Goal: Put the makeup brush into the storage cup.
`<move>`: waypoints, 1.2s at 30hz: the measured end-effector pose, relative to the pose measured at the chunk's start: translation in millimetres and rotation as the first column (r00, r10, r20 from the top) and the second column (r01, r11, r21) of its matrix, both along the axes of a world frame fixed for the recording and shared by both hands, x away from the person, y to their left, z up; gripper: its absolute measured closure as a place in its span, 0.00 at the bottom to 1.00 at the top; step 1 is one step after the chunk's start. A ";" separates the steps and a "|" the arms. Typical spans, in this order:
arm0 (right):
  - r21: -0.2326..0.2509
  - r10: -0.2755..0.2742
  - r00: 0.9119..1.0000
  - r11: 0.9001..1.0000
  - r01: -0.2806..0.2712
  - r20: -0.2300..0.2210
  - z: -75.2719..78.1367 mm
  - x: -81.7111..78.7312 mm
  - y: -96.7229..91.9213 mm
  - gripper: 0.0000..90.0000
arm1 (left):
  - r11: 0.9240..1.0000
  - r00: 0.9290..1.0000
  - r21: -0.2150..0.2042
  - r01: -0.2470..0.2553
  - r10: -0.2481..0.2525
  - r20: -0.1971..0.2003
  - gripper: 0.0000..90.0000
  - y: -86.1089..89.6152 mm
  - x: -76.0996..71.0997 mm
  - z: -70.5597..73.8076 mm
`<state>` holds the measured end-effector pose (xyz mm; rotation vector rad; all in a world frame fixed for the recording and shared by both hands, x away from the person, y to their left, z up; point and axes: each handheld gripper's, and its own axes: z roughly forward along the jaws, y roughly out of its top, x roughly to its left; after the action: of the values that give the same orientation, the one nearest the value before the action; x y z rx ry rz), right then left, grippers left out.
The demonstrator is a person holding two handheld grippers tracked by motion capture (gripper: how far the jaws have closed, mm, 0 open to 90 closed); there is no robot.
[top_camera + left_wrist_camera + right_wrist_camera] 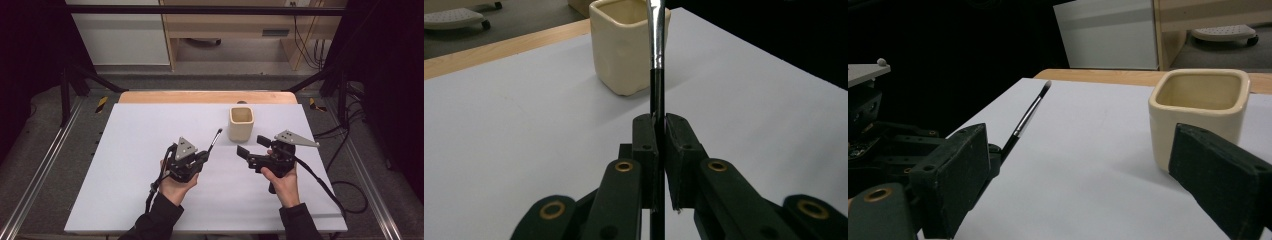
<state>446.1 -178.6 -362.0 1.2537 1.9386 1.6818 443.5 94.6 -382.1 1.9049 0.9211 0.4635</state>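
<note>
Black jaws of the left gripper (204,156) are clamped on a brush (214,141), its tip pointing to one o'clock toward the cream cup (241,123). The right gripper (250,146), at three o'clock from the left, has its jaws apart with nothing between them, just below the cup on the white table (135,150).

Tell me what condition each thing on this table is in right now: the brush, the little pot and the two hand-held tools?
Brush: clamped by its handle in the left tool, bristle end up, angled toward the pot.
Pot: upright on the white table, open top, looks empty, nothing touching it.
Left tool: shut on the brush.
Right tool: jaws wide open, nothing between them.
</note>
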 end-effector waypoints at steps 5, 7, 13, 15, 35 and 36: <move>0.003 0.018 1.000 1.000 -0.018 -0.009 1.2 2.6 5.6 0.12 | 1.000 1.000 -0.013 0.004 -0.004 0.002 0.93 -7.6 0.0 -0.1; 0.005 0.025 1.000 1.000 -0.025 -0.016 0.5 3.2 7.5 0.12 | 1.000 1.000 -0.008 0.010 -0.010 0.005 0.93 -9.7 -0.4 -0.6; 0.008 0.042 0.999 0.999 -0.042 -0.035 -3.2 5.0 12.9 0.13 | 1.000 1.000 -0.015 0.022 -0.021 0.011 0.93 -17.4 -3.2 -1.0; 0.016 0.042 0.998 0.999 -0.041 -0.041 -3.4 5.1 14.4 0.14 | 1.000 1.000 -0.018 0.025 -0.024 0.014 0.93 -19.6 -4.1 -0.6; 0.038 0.038 0.997 0.999 -0.035 -0.073 -10.2 6.6 23.0 0.27 | 0.998 0.998 -0.042 0.055 -0.054 0.029 0.93 -39.5 -13.3 -0.1; 0.040 0.036 0.996 0.999 -0.033 -0.076 -10.1 6.7 23.1 0.28 | 0.997 0.998 -0.044 0.056 -0.054 0.030 0.93 -40.2 -13.8 -0.2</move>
<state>452.8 -155.5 -372.2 1.3250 1.9912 1.7192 429.8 54.4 -382.3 1.8737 0.8514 0.4327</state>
